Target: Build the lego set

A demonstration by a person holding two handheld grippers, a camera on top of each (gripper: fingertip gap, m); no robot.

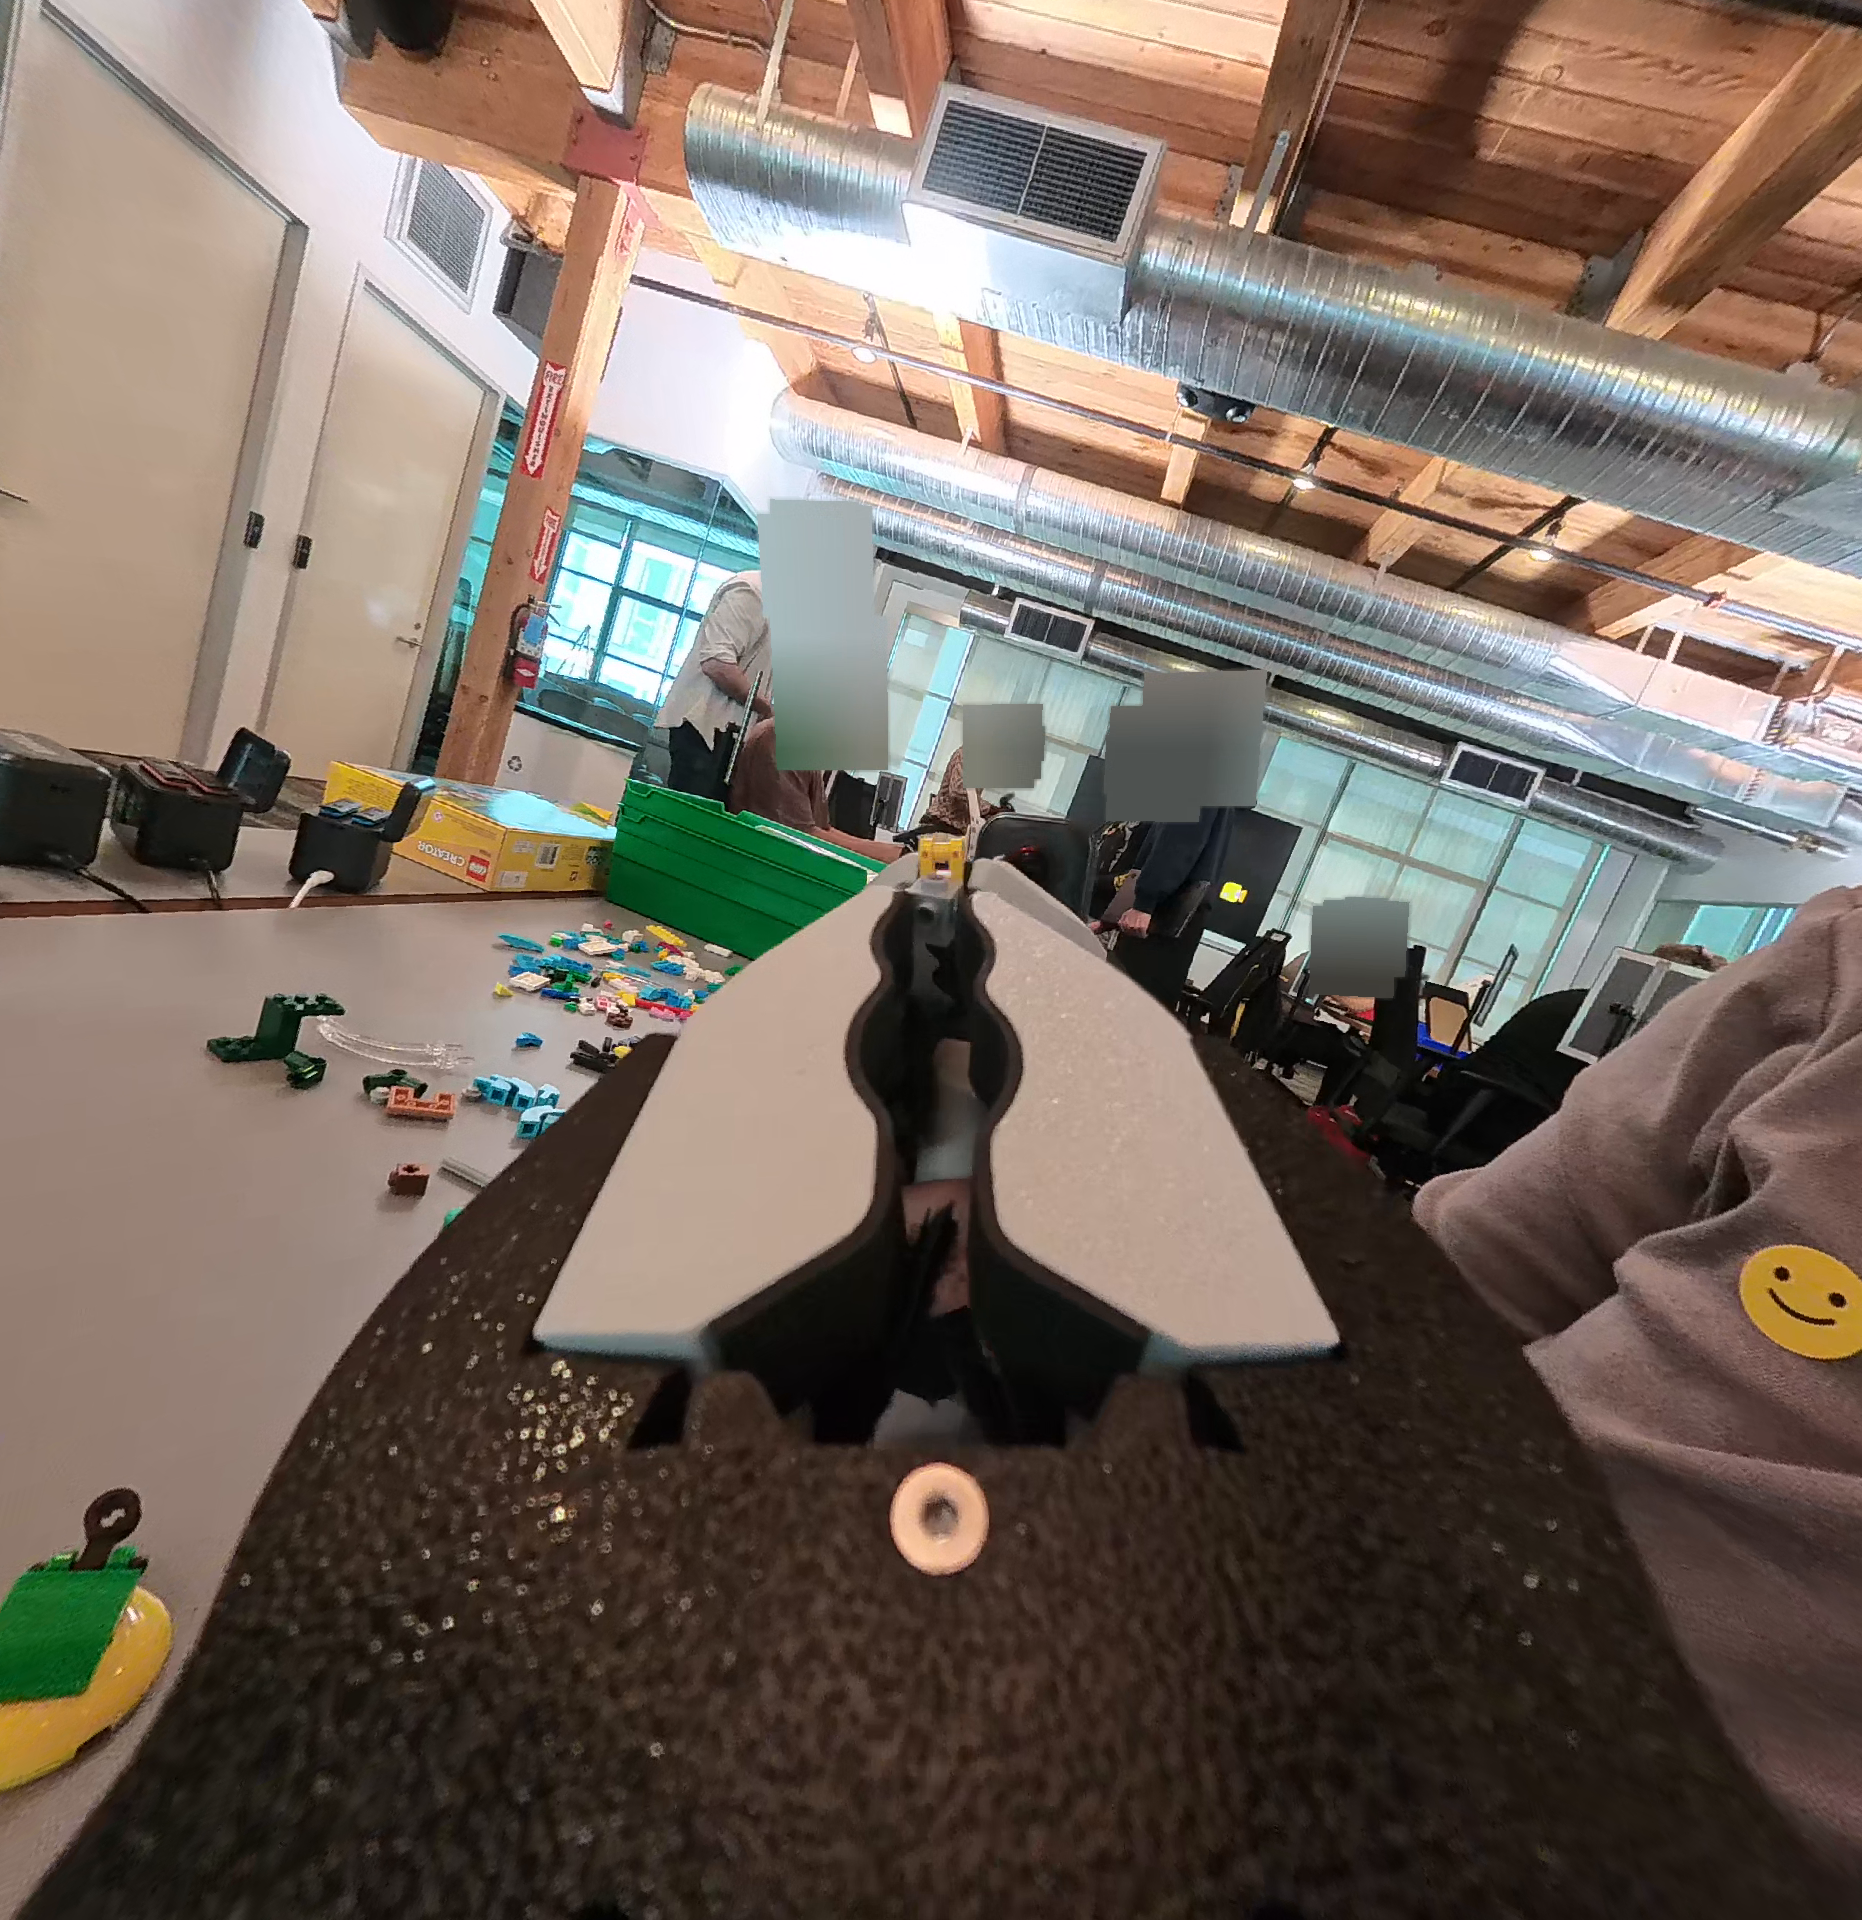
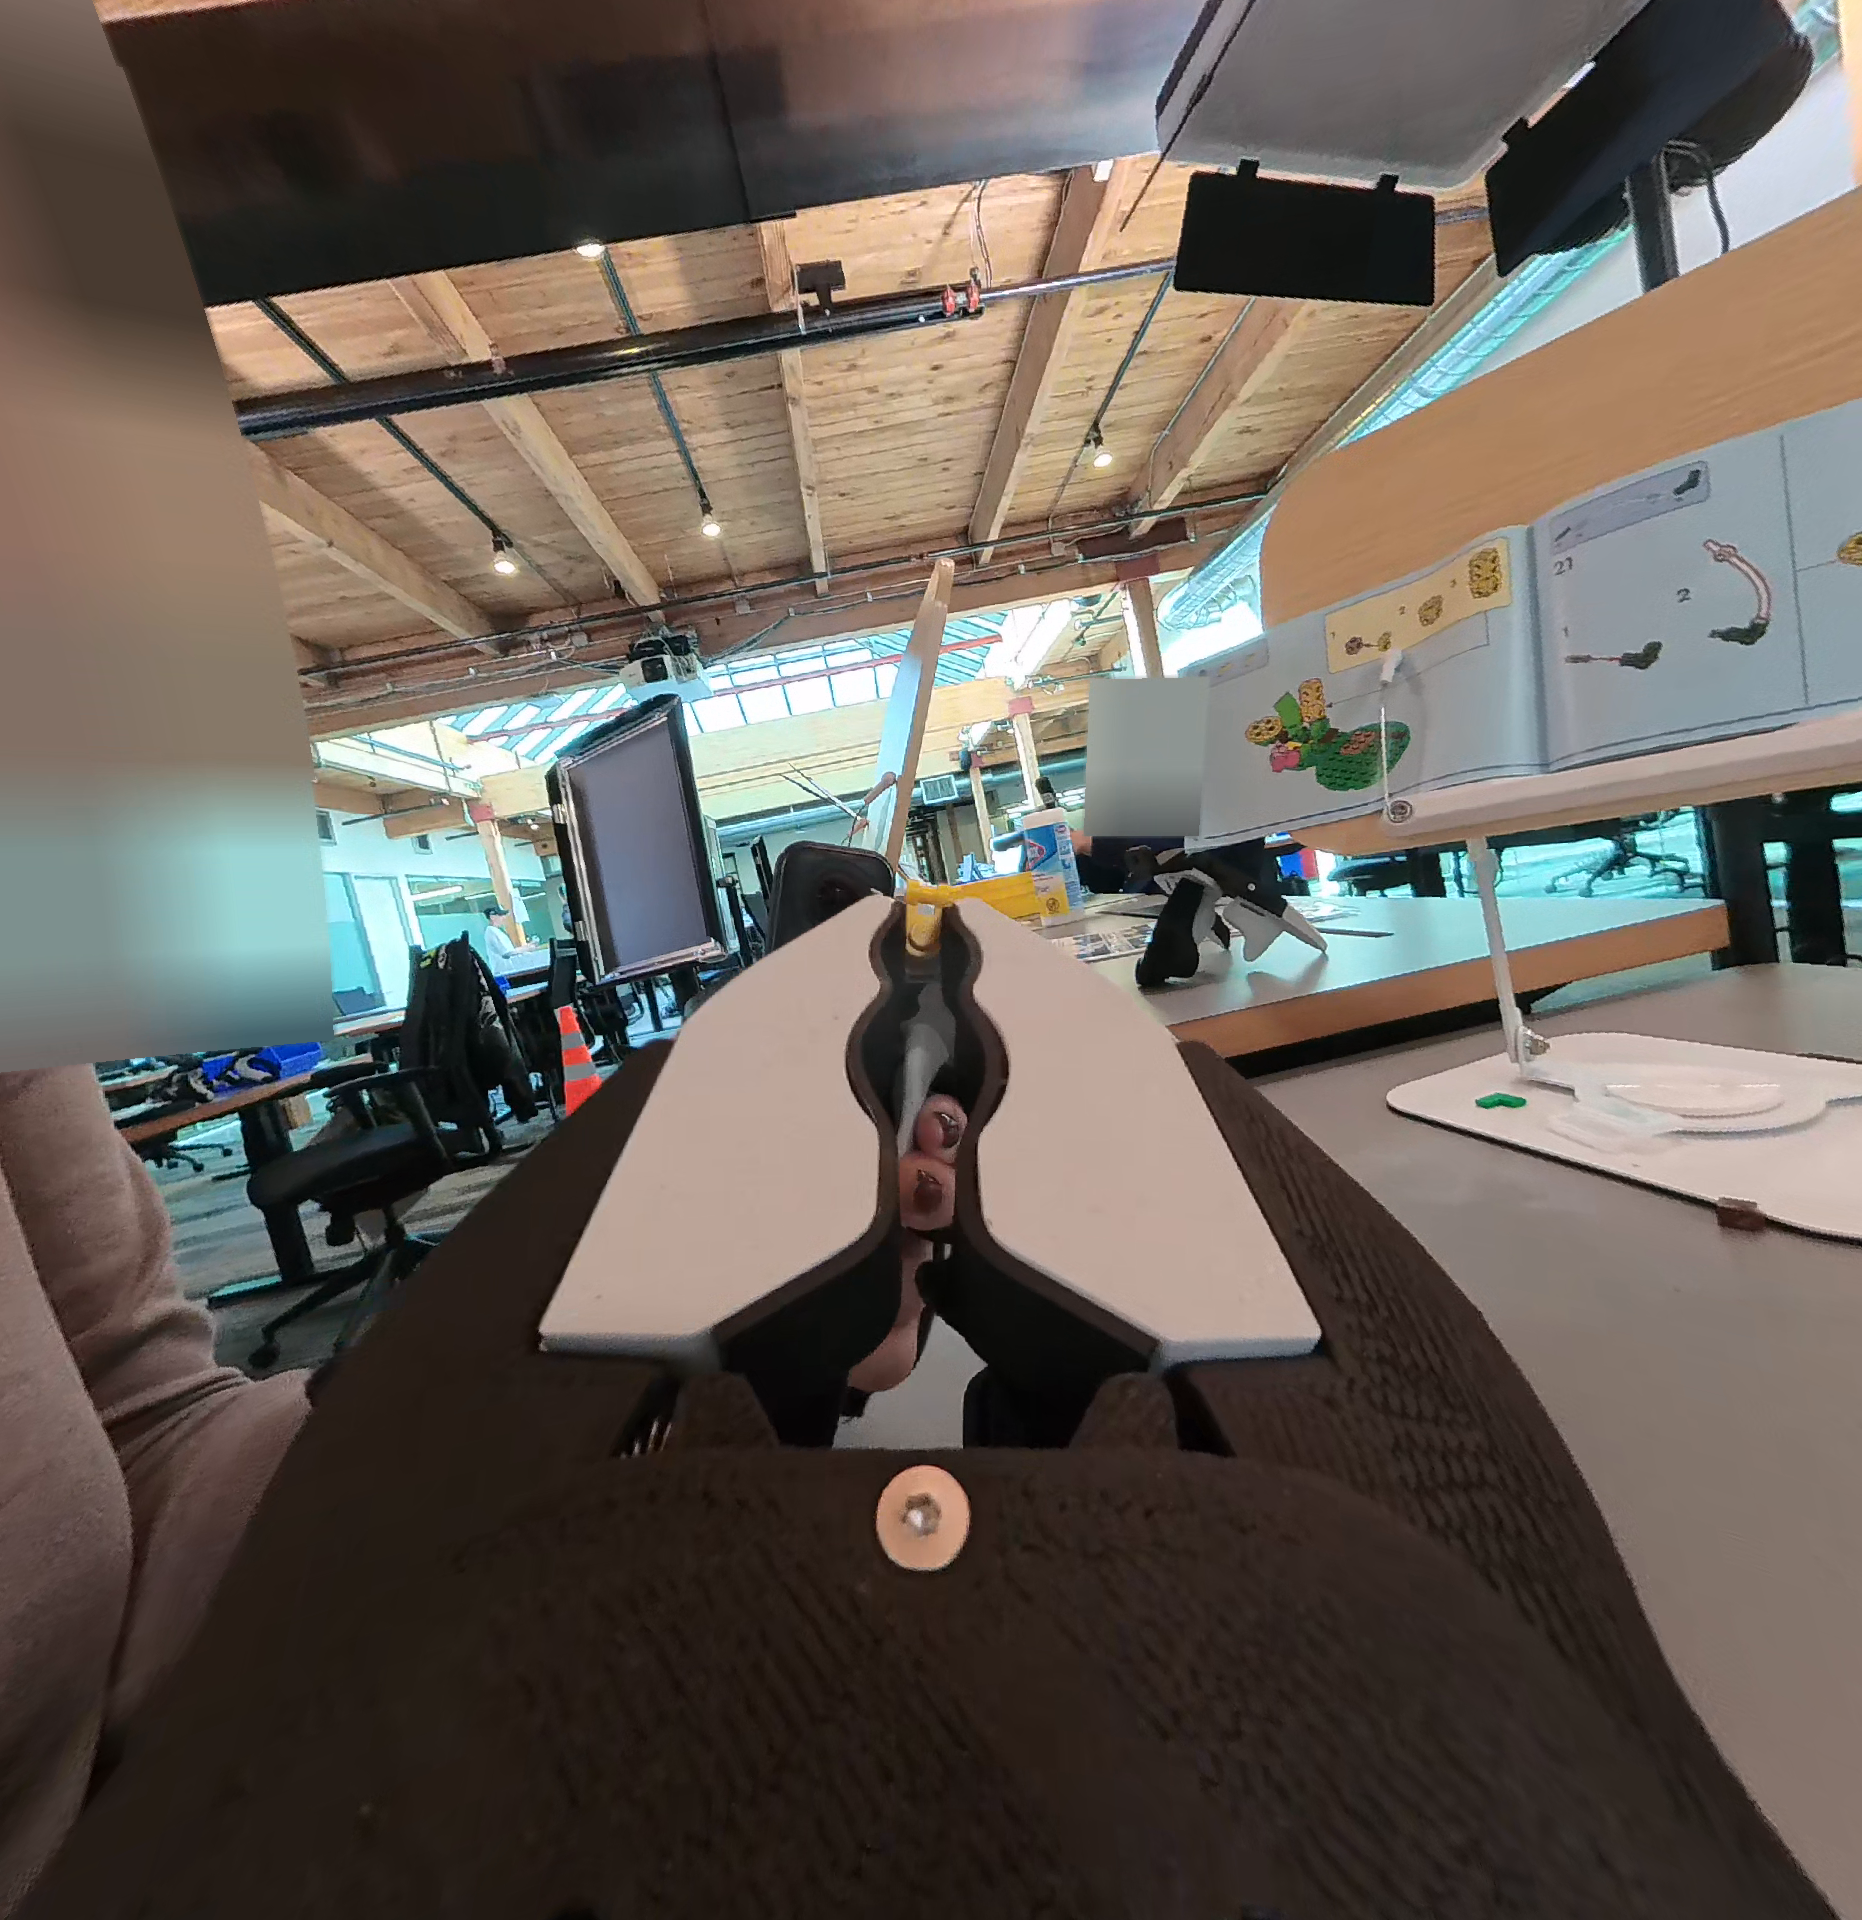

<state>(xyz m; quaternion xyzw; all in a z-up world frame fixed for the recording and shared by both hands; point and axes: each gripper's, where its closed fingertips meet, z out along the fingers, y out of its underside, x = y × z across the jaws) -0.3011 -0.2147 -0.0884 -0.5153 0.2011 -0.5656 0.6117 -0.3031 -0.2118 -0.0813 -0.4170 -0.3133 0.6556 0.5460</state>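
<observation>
The grey tabletop (image 1: pixel 127 1195) spreads out below me, and I hold both tools lifted above it, tilted up toward the ceiling. Across its far edge sit the green bin (image 1: pixel 729 873) and the yellow box (image 1: pixel 501 831), with the loose brick pile (image 1: pixel 615 971) just in front of them. The instruction booklet (image 2: pixel 1529 665) stands propped on its white stand (image 2: pixel 1633 1122) near the right edge. At the near left corner rests the yellow-and-green base (image 1: pixel 54 1662).

My left gripper (image 1: pixel 939 883) is pinched on a small yellow piece (image 1: pixel 939 858) at its very tip. My right gripper (image 2: pixel 922 920) is clamped on a yellow peg (image 2: pixel 919 914).

I judge the step is mating these two bits in mid-air, so I should line the tips up squarely, press gently and straight, and keep both grips firm, because such tiny parts twist out easily.
</observation>
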